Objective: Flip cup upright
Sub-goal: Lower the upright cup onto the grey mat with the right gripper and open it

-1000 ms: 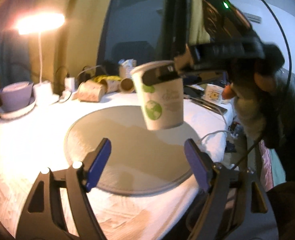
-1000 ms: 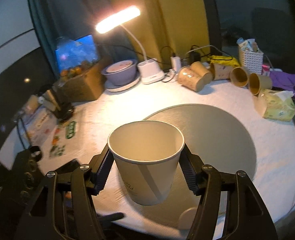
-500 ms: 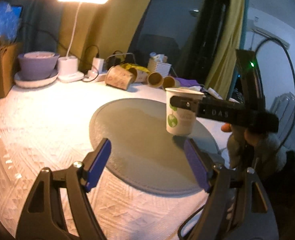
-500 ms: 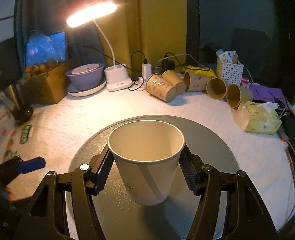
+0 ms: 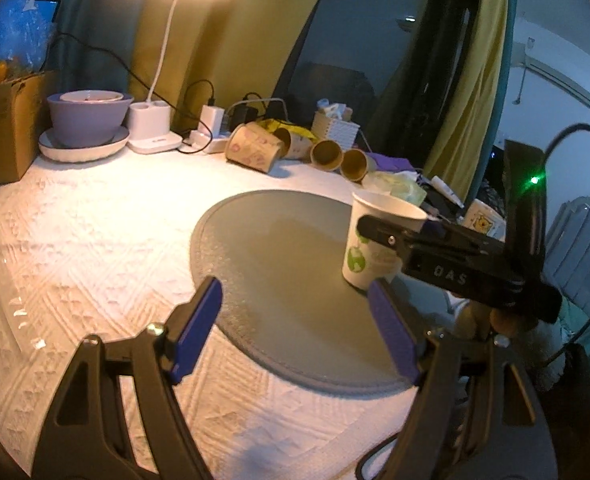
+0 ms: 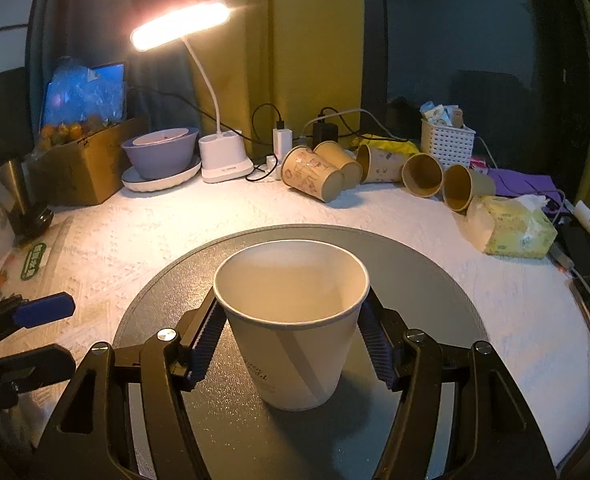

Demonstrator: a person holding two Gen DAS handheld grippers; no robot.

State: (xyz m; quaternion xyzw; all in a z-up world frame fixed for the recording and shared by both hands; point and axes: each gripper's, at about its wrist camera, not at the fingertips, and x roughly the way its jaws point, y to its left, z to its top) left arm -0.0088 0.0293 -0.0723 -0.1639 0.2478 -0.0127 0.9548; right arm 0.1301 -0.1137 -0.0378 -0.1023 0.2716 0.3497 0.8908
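A white paper cup (image 6: 293,320) with a green globe print stands upright, mouth up, on the round grey mat (image 6: 435,280). My right gripper (image 6: 293,344) is shut on the cup, its pads pressed on both sides below the rim. The cup's base looks to rest on the mat. In the left wrist view the cup (image 5: 369,248) stands at the mat's (image 5: 279,264) right side, held by the right gripper's black fingers (image 5: 391,236). My left gripper (image 5: 295,340) is open and empty, low over the mat's near edge, left of the cup.
Several brown paper cups (image 6: 315,172) lie on their sides at the back. A desk lamp (image 6: 223,160), a purple bowl on a plate (image 6: 161,156), a cardboard box (image 6: 79,168), a white basket (image 6: 447,144) and a tissue pack (image 6: 515,228) ring the white tablecloth (image 6: 175,232).
The right gripper has lowered the upright cup down onto the mat. The left gripper has drawn back to the left, staying open.
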